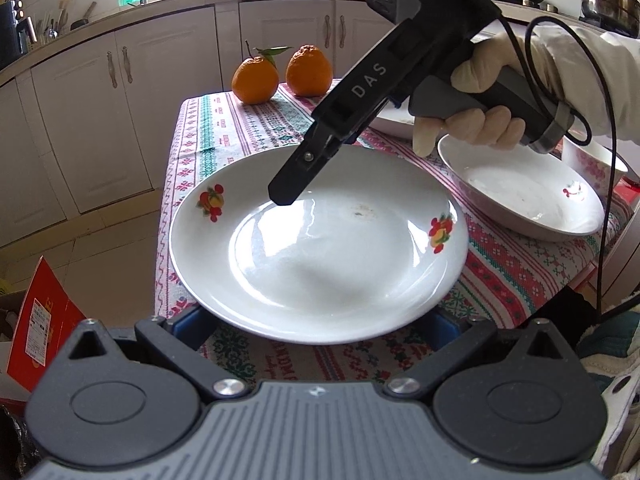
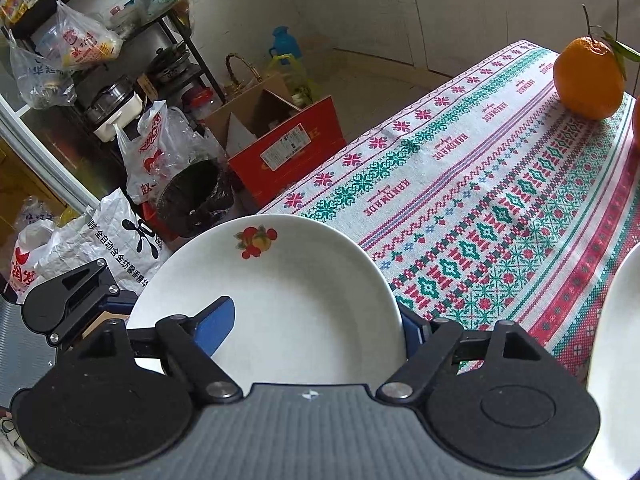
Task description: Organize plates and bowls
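Straddling the near rim of the plate [image 1: 320,248], the left gripper [image 1: 316,326] has its blue pads spread wide at either side, and the rim hides their tips, so whether they touch or bear any weight cannot be told. The plate sits at the near left corner of the table [image 1: 224,128], its edge jutting past the cloth, which leaves room for a finger to go beneath it. From the far side the right gripper [image 1: 282,196] comes down steeply; its own camera shows one blue pad [image 2: 214,326] lying on the plate's upper face and the other finger below the rim at the right, a stance that suits a pinch across the rim, though the jaws look spread and I cannot tell that they have pressed together on it. A second plate [image 1: 520,196] rests just to the right, probably the stacking spot. Two oranges [image 1: 256,80] stand well apart at the far end.
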Action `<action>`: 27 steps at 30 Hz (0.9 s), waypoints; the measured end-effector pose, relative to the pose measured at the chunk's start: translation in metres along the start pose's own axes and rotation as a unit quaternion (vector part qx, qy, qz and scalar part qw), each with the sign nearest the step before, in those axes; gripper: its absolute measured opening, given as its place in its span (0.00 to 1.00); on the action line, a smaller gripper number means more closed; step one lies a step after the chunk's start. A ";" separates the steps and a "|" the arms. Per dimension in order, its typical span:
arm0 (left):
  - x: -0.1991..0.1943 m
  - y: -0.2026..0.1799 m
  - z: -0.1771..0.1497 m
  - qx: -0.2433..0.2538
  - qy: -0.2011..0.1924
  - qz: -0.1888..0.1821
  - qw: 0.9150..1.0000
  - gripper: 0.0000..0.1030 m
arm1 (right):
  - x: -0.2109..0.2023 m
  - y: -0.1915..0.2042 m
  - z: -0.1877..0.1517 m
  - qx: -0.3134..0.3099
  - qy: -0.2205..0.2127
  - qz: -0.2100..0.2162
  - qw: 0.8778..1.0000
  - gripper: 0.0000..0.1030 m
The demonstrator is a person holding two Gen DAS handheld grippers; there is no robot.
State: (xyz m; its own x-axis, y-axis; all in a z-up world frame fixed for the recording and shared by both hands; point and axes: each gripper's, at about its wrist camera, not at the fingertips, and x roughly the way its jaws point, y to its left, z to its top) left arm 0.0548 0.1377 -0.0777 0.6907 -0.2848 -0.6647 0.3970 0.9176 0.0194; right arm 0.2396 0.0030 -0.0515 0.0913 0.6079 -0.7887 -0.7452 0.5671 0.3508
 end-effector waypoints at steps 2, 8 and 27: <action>0.000 0.001 0.002 0.000 0.001 -0.001 1.000 0.99 | 0.000 -0.001 0.001 0.002 -0.001 0.003 1.000 0.84; 0.003 0.010 0.013 0.000 -0.005 0.000 1.000 0.99 | -0.006 -0.010 0.007 0.005 -0.009 -0.008 1.000 0.84; 0.039 0.024 0.040 0.015 -0.010 -0.007 1.000 0.99 | -0.007 -0.051 0.038 0.020 -0.038 -0.036 0.998 0.85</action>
State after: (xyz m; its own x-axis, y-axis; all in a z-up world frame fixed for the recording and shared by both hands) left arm 0.1153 0.1378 -0.0736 0.6961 -0.3038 -0.6506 0.4255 0.9043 0.0330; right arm 0.3019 -0.0089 -0.0452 0.1952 0.6048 -0.7721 -0.7076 0.6319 0.3161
